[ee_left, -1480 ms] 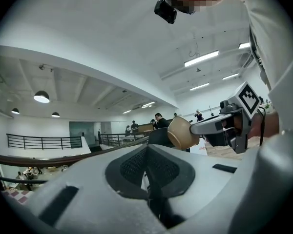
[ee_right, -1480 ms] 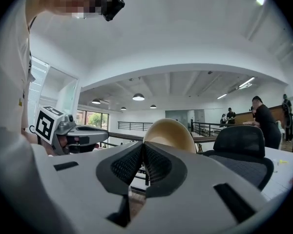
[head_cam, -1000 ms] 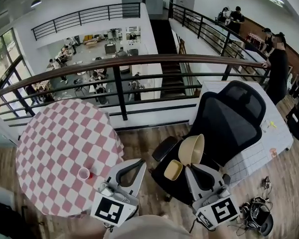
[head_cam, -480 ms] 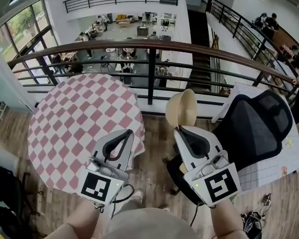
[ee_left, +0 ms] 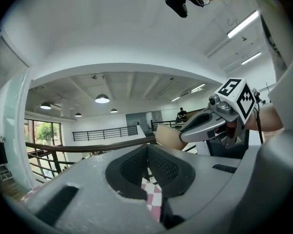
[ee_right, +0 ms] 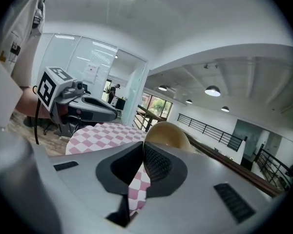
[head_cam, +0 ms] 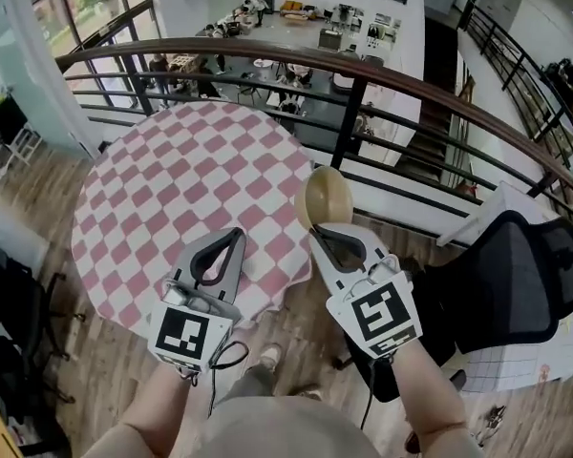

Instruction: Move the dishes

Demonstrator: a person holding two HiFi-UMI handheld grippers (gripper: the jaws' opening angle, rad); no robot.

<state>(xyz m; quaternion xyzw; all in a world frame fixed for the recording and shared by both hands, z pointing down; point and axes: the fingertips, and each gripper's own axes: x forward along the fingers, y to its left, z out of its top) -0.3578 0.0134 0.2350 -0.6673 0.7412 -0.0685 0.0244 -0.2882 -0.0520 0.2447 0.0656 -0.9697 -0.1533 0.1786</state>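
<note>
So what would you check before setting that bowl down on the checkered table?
1. Bowl held: ok, the right gripper is shut on its rim.
2. Bowl level: not ok, it is tilted.
3. Bowl above the table: cannot tell, it shows at the table's right edge.
4. Left gripper out of the way: ok, shut, empty, apart from the bowl.
5. Landing spot free: cannot tell, both grippers hide the table's near part.

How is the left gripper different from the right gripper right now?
The right gripper pinches the rim of a tan bowl; the left gripper holds nothing. In the head view the left gripper shows against the checkered table; the right gripper shows just past its edge. Both have shut jaws and a black-and-white marker cube.
</note>
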